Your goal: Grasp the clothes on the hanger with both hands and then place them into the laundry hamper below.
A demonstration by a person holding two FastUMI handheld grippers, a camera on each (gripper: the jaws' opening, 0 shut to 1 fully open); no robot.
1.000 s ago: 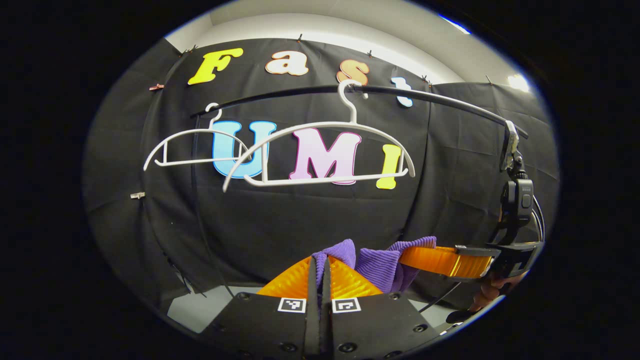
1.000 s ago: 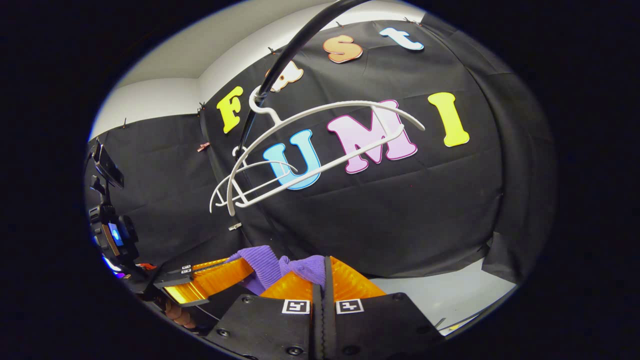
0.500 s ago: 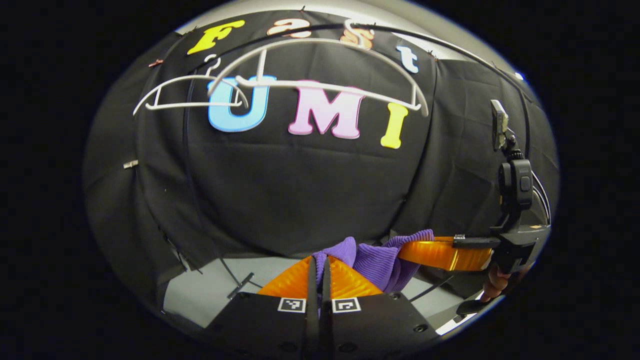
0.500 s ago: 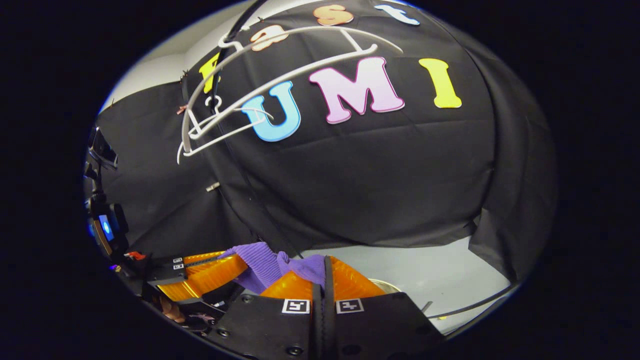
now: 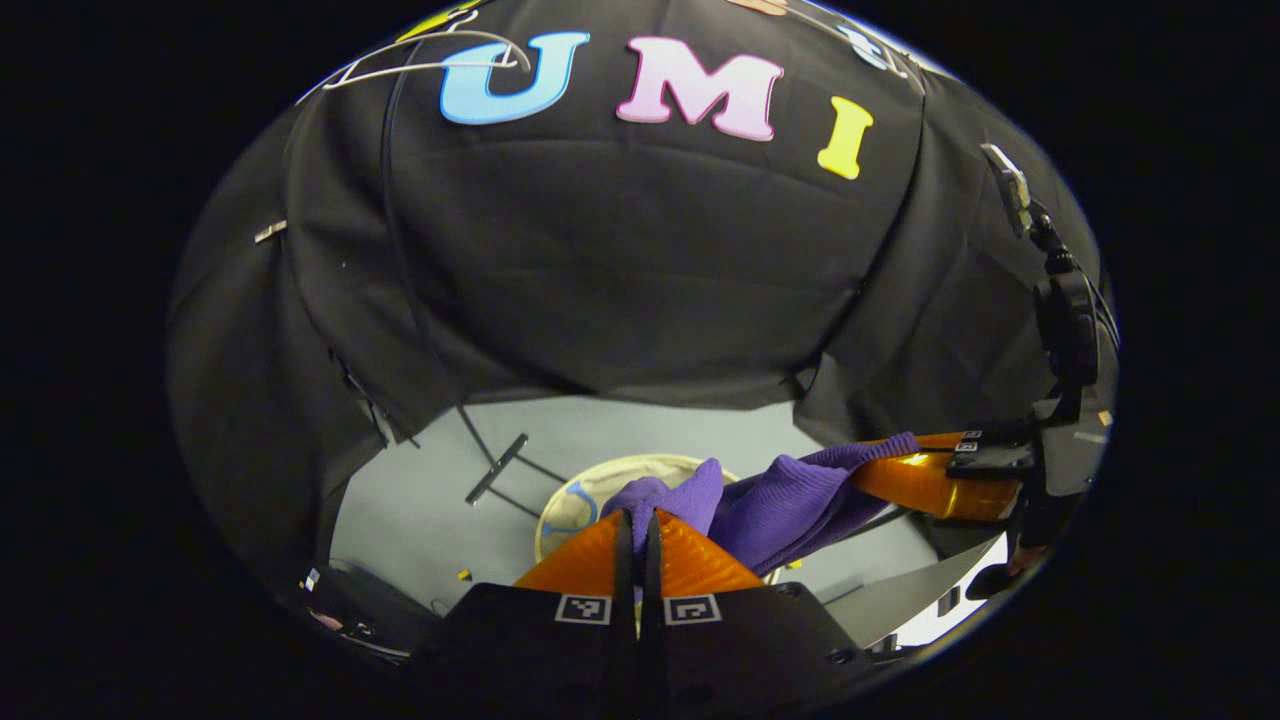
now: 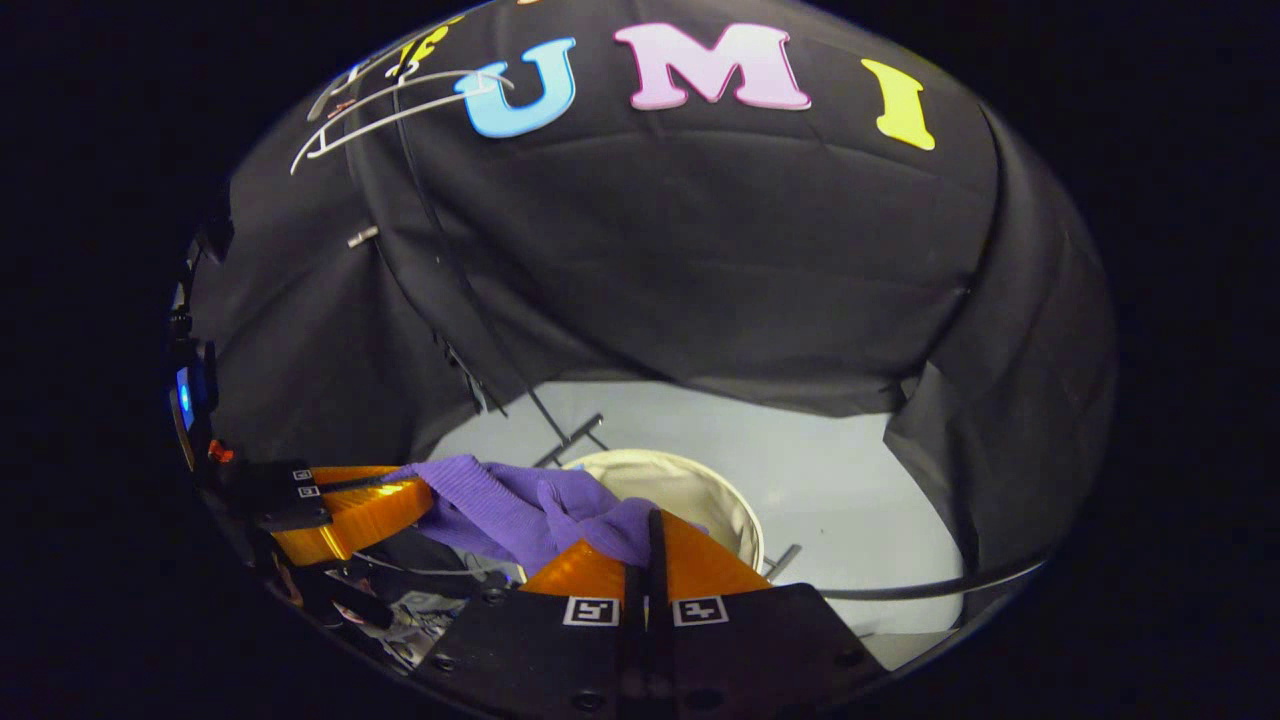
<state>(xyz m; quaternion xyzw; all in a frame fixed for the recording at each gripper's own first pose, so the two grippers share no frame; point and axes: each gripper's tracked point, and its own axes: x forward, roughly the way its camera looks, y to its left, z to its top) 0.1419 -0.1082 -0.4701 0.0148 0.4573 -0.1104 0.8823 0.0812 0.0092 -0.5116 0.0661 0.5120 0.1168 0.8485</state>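
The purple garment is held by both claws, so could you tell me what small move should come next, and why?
Probably lower it straight down. Both claws, left and right, grip the garment above the hamper, whose open mouth lies just beneath, so it is not yet inside.

ribbed knit clothes (image 5: 780,500), cloth hamper (image 6: 700,490)

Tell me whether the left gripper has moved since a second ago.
Yes. The left gripper has gone down: the white hangers on the wall side slid to the view's top, and the laundry hamper now shows below the purple garment.
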